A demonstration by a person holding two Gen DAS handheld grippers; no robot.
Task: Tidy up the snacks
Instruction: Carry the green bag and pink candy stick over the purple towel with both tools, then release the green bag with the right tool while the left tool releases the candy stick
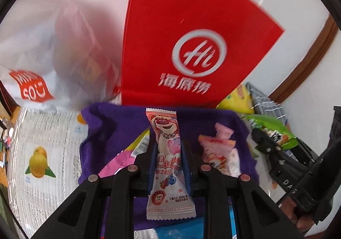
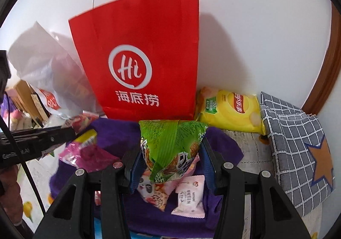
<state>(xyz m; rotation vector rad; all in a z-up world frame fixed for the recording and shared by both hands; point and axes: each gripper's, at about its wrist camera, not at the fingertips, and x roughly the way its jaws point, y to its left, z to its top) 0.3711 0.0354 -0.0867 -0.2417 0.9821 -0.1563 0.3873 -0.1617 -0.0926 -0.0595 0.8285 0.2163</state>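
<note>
Against the white wall stands a red paper bag (image 2: 140, 58) printed "Hi" in a white ring above three Chinese characters. Before it lies a purple cloth (image 2: 115, 132) with loose snacks on it. The left gripper (image 1: 167, 153) is clamped on a pink bear-print wrapper (image 1: 168, 153), lettered "Lotso" and "I AM A HUGGER"; its long axis runs along the fingers, far end toward the bag. The right gripper (image 2: 170, 162) grips a green snack packet (image 2: 170, 145), held above the cloth. A yellow Lay's crisp bag (image 2: 230, 109) lies beside the red bag, label sideways.
</note>
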